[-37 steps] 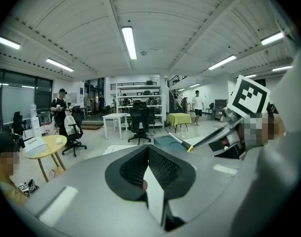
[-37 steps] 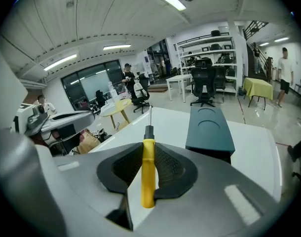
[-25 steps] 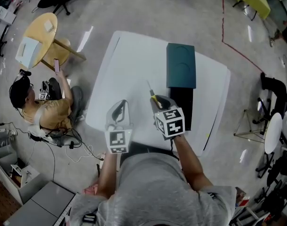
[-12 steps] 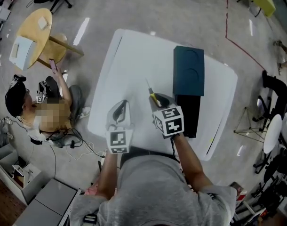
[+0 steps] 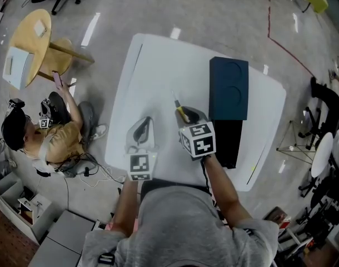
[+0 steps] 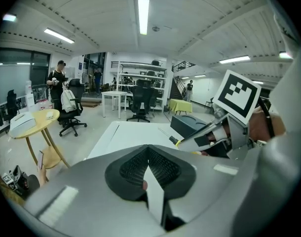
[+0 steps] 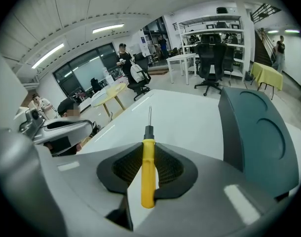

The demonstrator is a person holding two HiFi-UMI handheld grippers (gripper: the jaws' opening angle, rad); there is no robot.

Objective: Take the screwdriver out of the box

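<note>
Currently, fingers [image 7: 125, 168] of right gripper [image 7: 148, 154] clamped on the screwdriver [image 7: 147, 177]: smooth yellow handle between ribbed black pads, black collar and thin metal shaft pointing forward over the flat white worktop [image 5: 158, 71], left of the box [image 5: 227, 141] and apart from it. Left gripper [image 6: 148, 163] fingers closed together, nothing between them; it hangs just beside the right one. Box black, rectangular. Its dark teal lid [image 7: 259, 132], matte with two round recesses, lies beyond it. Round wooden table [image 5: 33, 38] far left.
</note>
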